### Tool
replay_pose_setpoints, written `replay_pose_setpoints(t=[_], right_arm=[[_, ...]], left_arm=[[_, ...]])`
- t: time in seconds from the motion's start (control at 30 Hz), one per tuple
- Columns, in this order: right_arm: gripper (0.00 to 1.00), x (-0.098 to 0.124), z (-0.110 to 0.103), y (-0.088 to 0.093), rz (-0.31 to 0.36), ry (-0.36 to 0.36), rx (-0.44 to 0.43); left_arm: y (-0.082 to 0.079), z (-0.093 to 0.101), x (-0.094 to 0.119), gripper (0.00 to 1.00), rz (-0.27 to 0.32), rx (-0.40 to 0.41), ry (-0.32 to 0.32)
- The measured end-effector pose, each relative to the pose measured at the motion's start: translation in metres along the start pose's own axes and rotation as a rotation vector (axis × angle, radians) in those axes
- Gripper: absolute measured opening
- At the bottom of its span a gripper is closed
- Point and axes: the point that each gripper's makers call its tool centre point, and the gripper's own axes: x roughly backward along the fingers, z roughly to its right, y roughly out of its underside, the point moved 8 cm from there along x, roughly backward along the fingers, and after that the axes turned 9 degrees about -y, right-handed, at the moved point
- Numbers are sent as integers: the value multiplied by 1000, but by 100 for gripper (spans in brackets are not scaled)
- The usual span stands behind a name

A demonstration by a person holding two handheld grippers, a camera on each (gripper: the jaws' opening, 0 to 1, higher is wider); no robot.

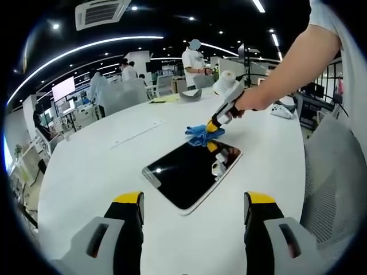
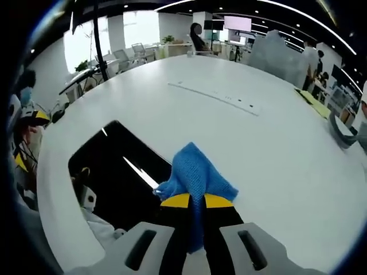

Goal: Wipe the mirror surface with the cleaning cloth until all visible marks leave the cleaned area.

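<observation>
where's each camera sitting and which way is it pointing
Left gripper view: rides the left gripper, open, looking across the white table at the mirror; the person's arm reaches in.
Right gripper view: rides the right gripper, looking down along the jaws clamping the blue cloth at the mirror's edge.
Shared: mirror, cloth, table.

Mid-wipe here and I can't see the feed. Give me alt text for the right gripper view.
The right tongs are shut on a blue cleaning cloth, held at the near edge of a dark rectangular mirror lying flat on a white table. The mirror reflects ceiling lights, and an open office with people sits behind.
</observation>
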Motion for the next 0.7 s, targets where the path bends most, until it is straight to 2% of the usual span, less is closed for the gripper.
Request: replay_pose_setpoints(t=[0.5, 0.7], right_arm=[[2, 30, -12, -4, 39, 7, 0], [2, 47, -15, 1, 55, 12, -10]], left_arm=[[-2, 2, 7, 73, 9, 30, -2], [-5, 3, 15, 73, 25, 24, -19]])
